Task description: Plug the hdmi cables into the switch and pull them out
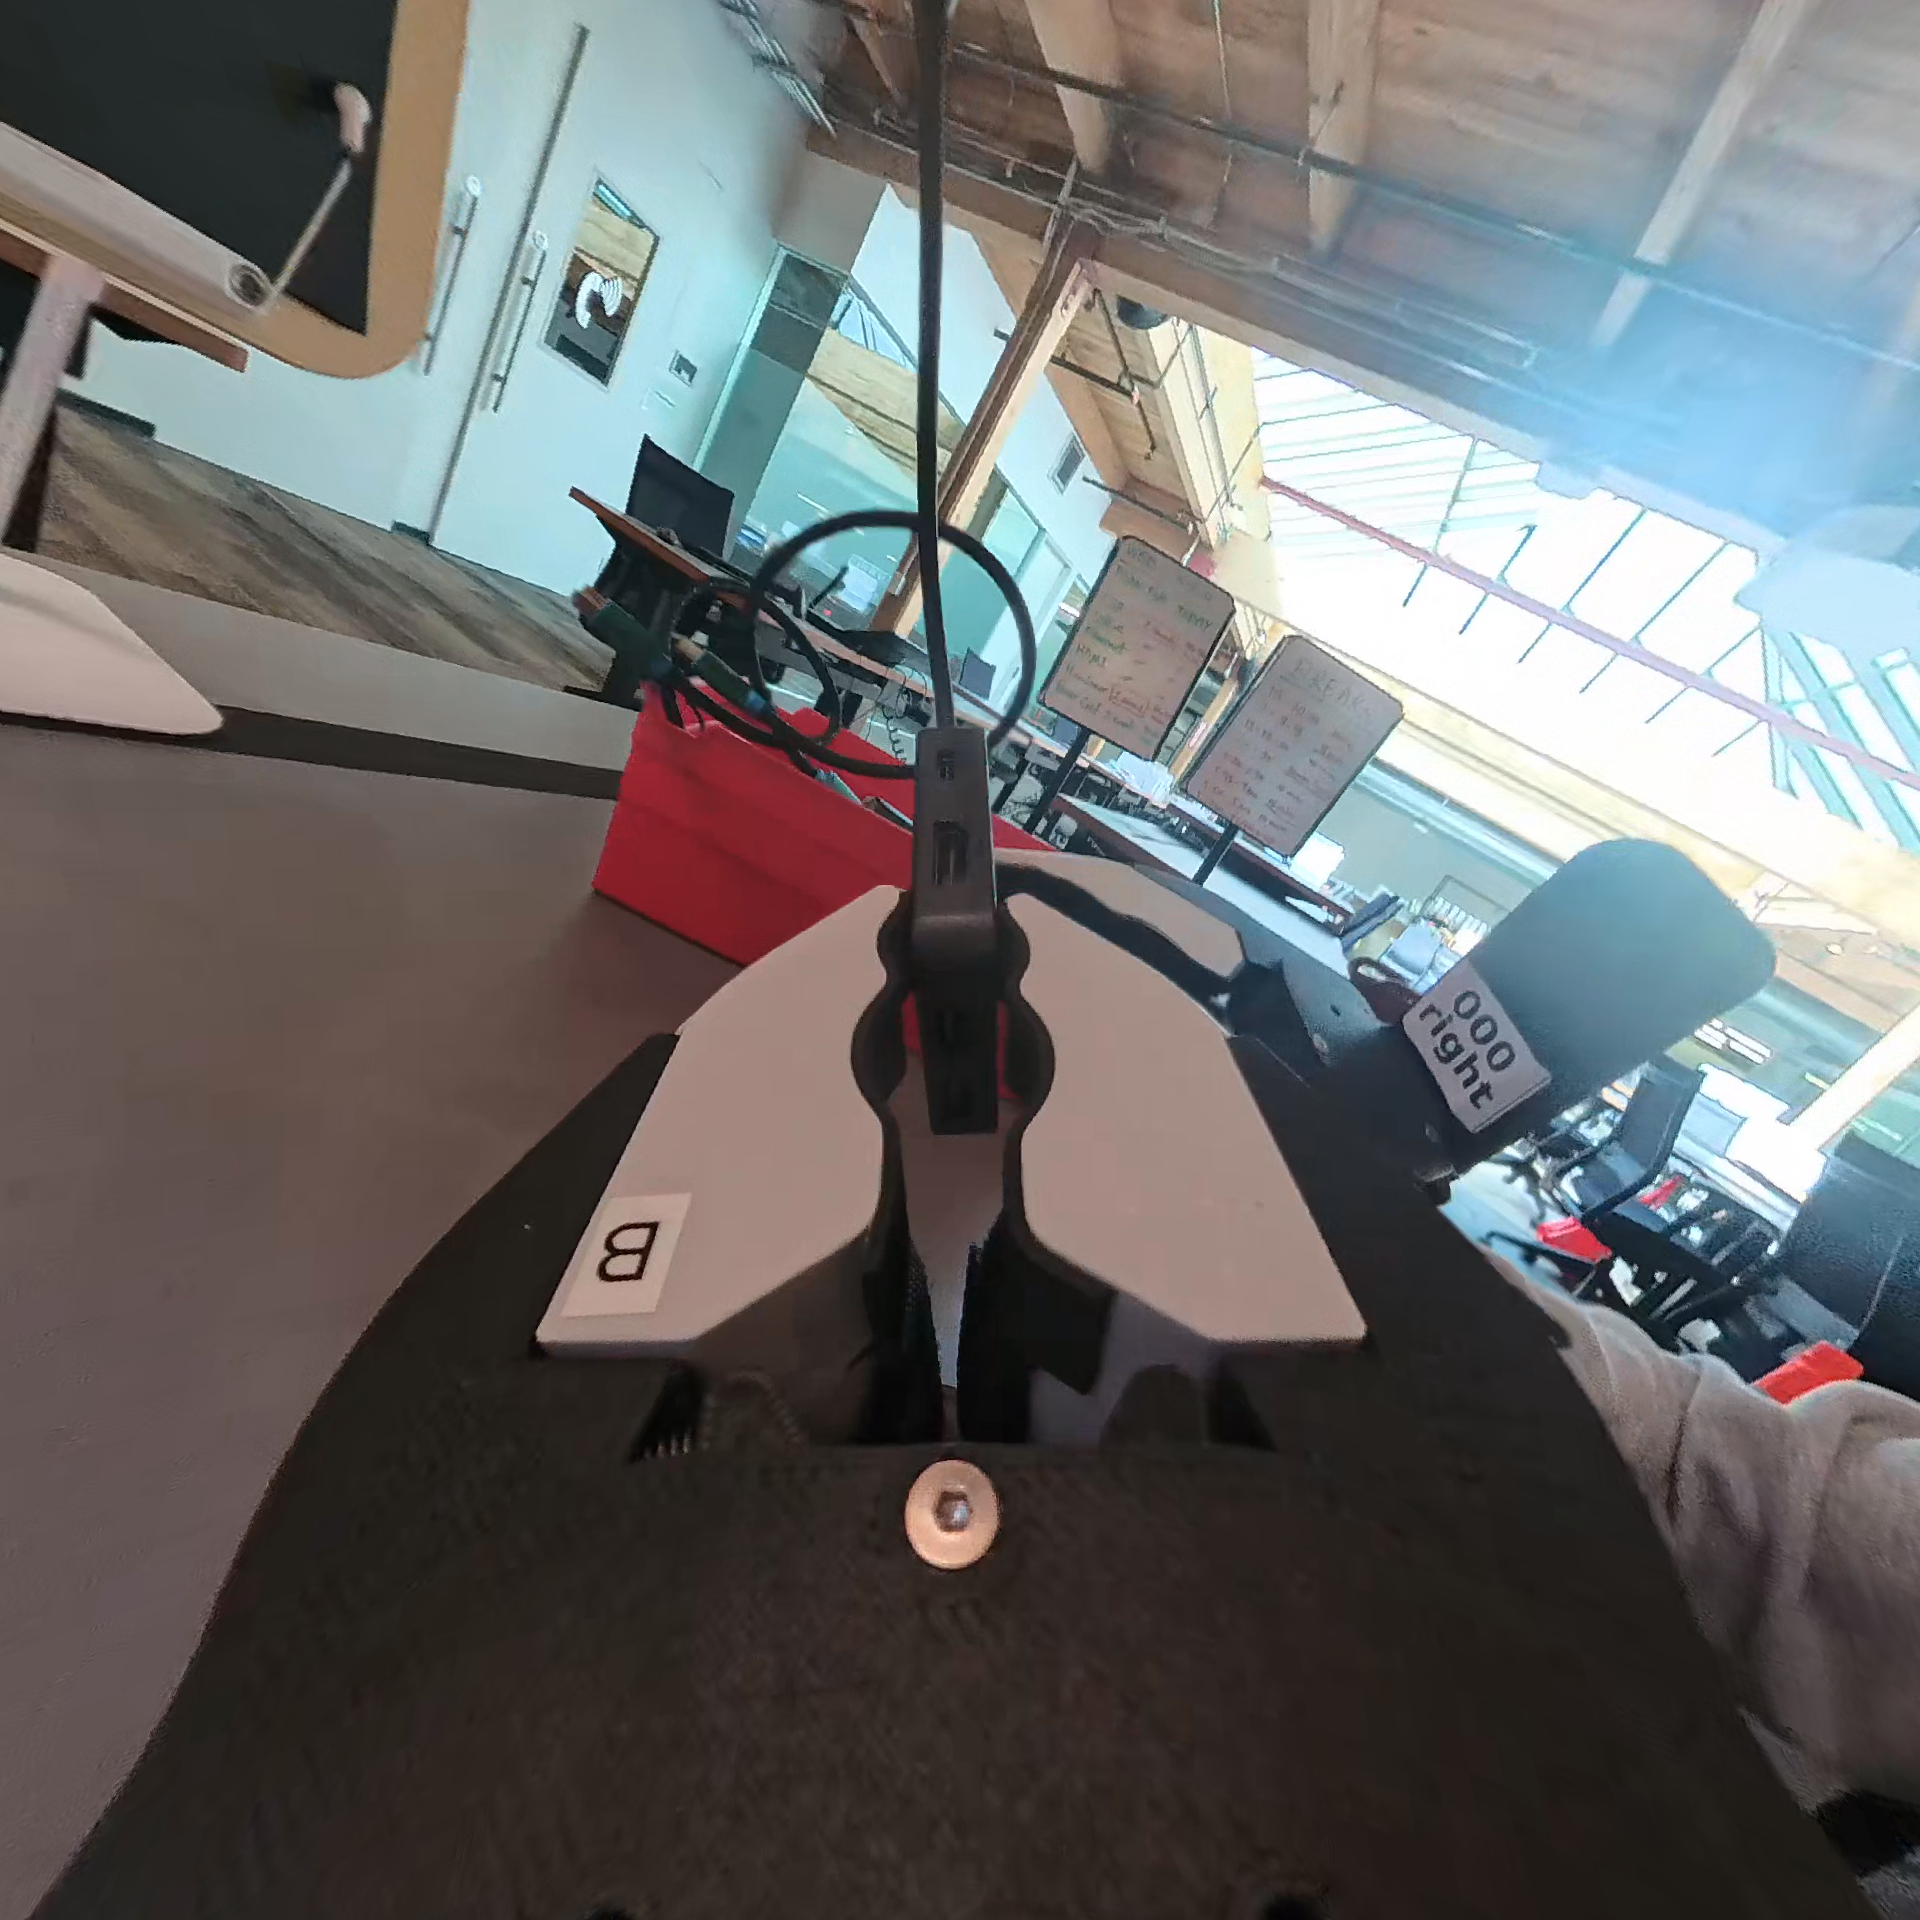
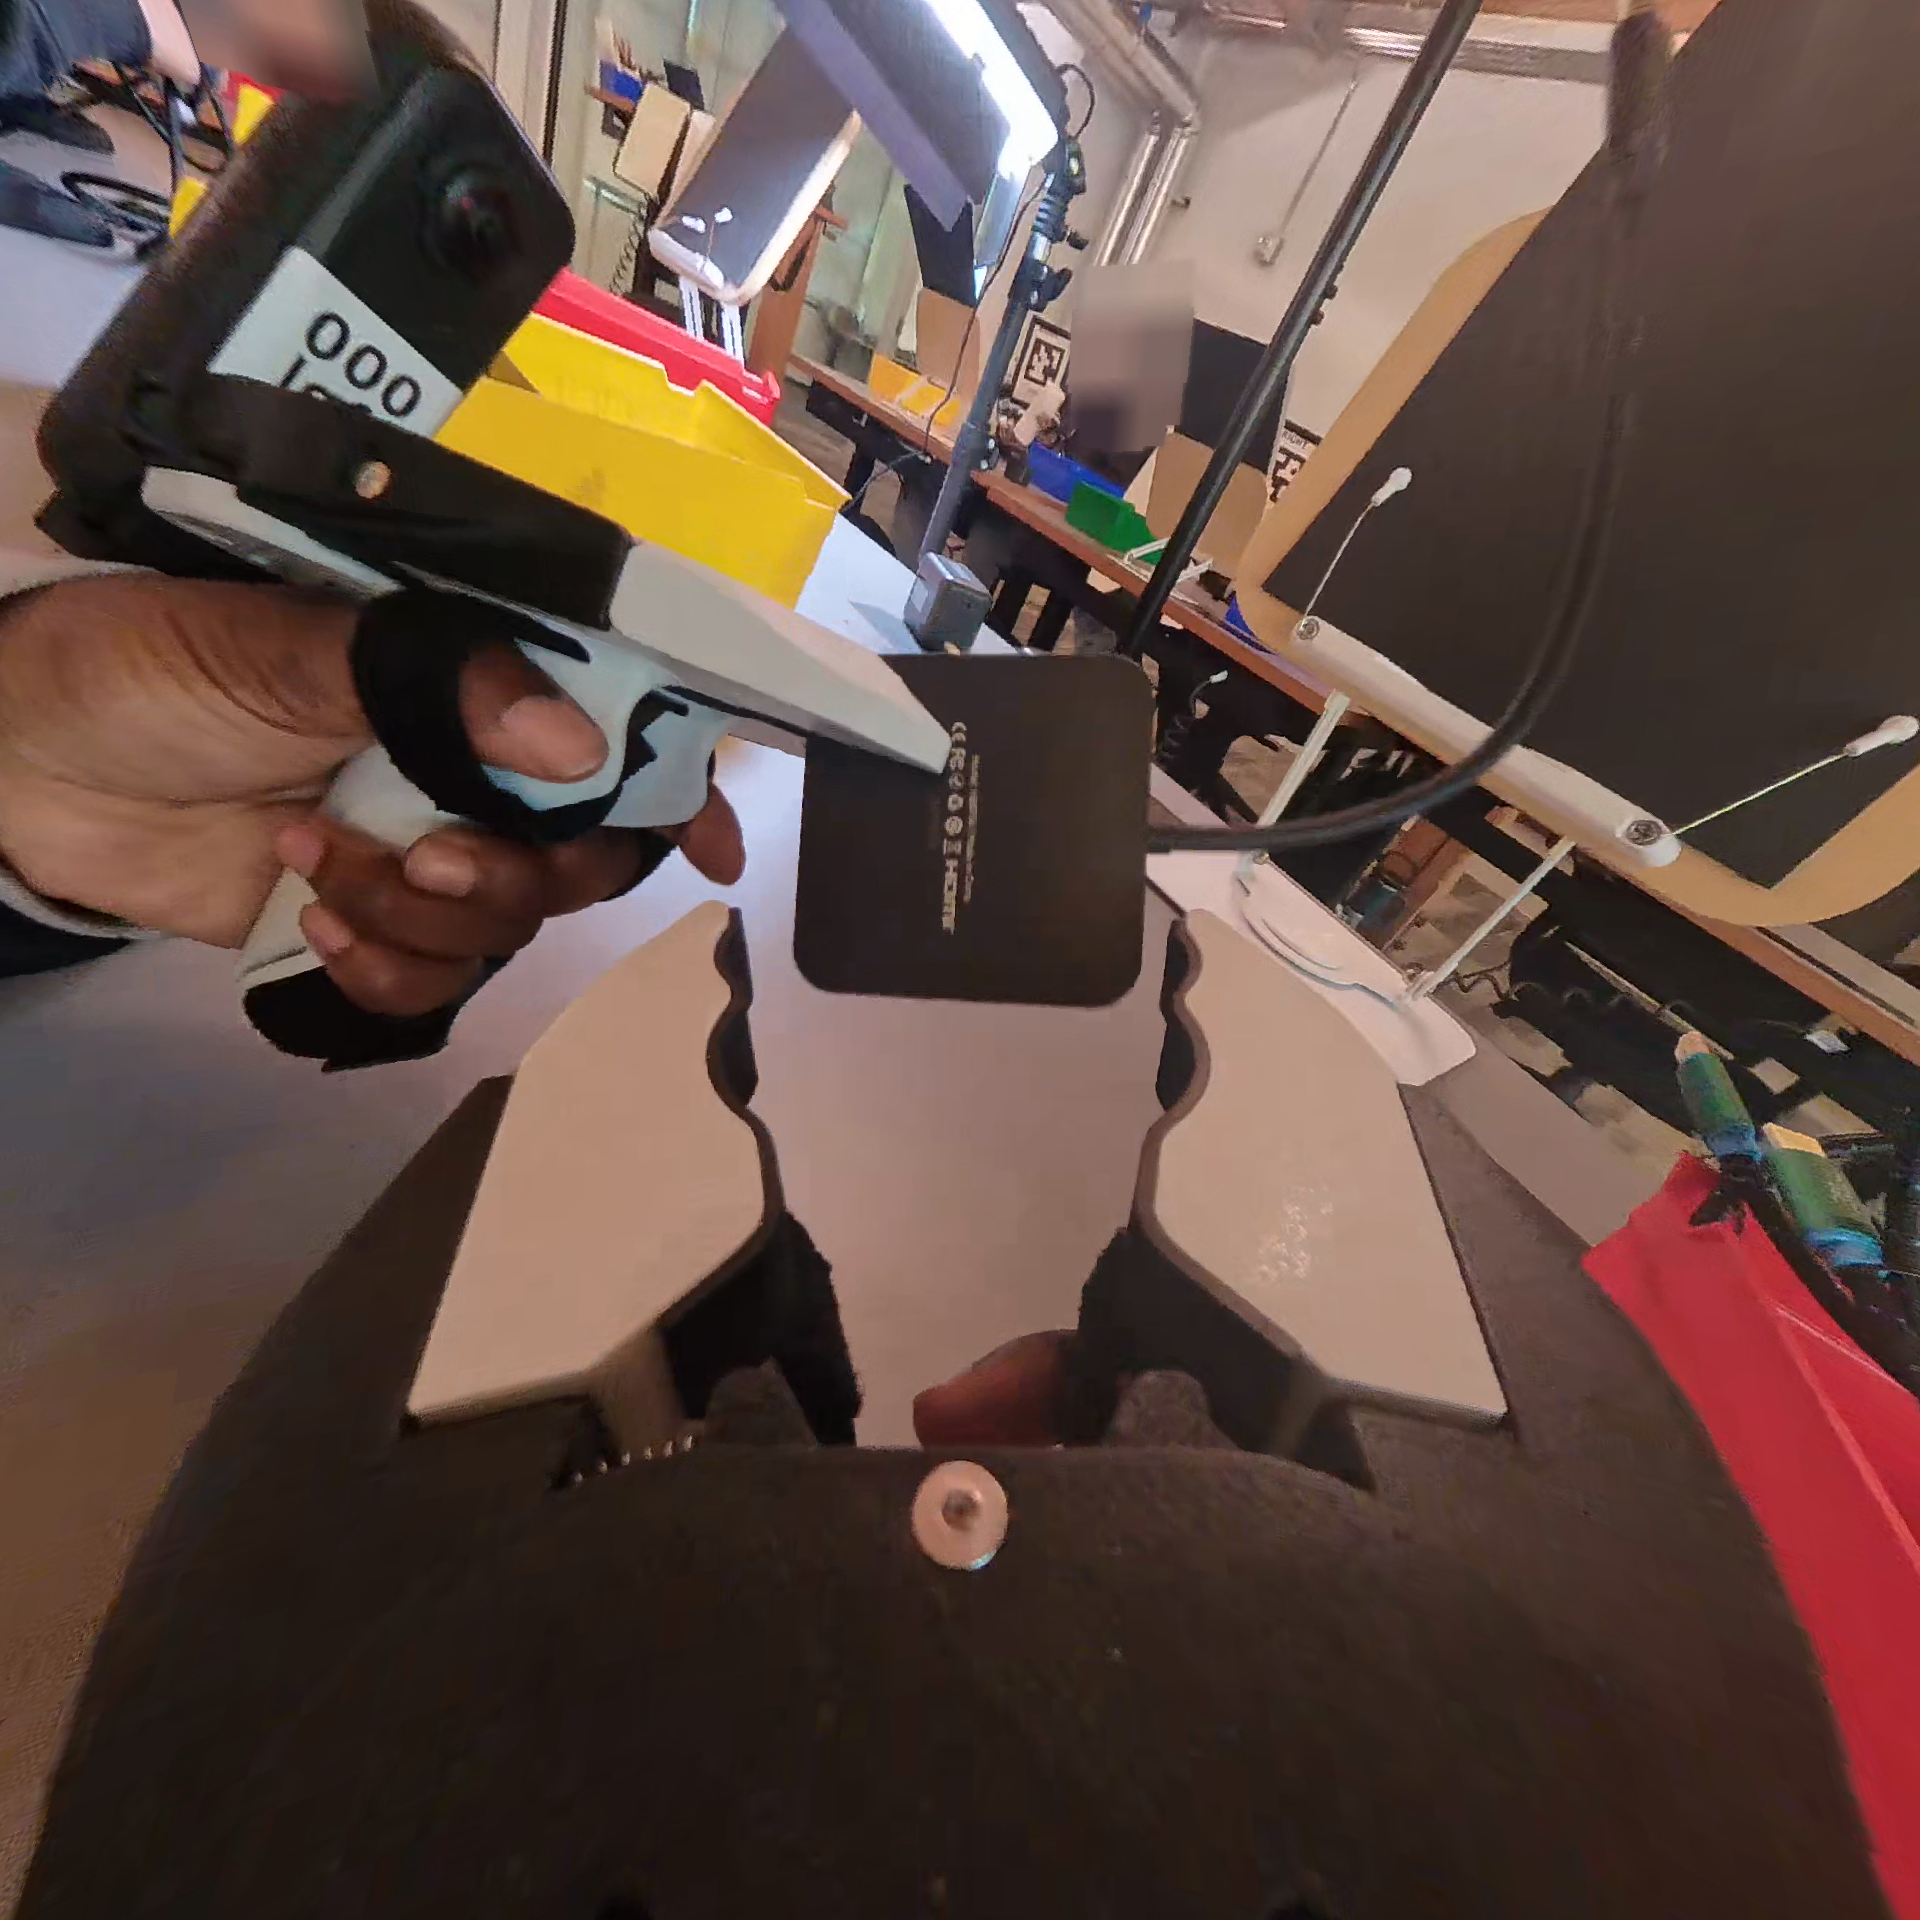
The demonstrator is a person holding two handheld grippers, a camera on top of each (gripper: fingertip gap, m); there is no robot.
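1. Clamping the switch [image 1: 951, 935] edge-on, the left hand-held gripper [image 1: 951, 997] is holding it raised off the grey desk [image 1: 260, 987]; the grey fingers [image 1: 769, 1101] are pressing on both flat faces of the thin black box.
2. Seen from the right wrist view, the switch [image 2: 1023, 821] is showing one broad, flat face with small print, and the left hand-held gripper [image 2: 935, 743] is gripping it at its left edge, a person's hand [image 2: 312, 769] wrapping the handle.
3. One black cable [image 1: 928, 416] is running from the switch's far end up out of the left wrist view; in the right wrist view a black cable [image 2: 1455, 769] is leaving the switch's right side and curving upward. Whether these are one cable, I cannot tell.
4. The right hand-held gripper [image 2: 956, 1039] is sitting just below the switch with its fingers spread wide apart, holding nothing; the switch's lower edge is hanging just beyond the fingertips, not touching them.
5. A red bin [image 1: 727, 831] is standing on the desk behind the switch, holding a tangle of black cables [image 1: 800, 665]; some have green and blue ends.
6. Yellow bins [image 2: 644, 457] are sitting behind the left hand-held gripper; their contents are hidden.
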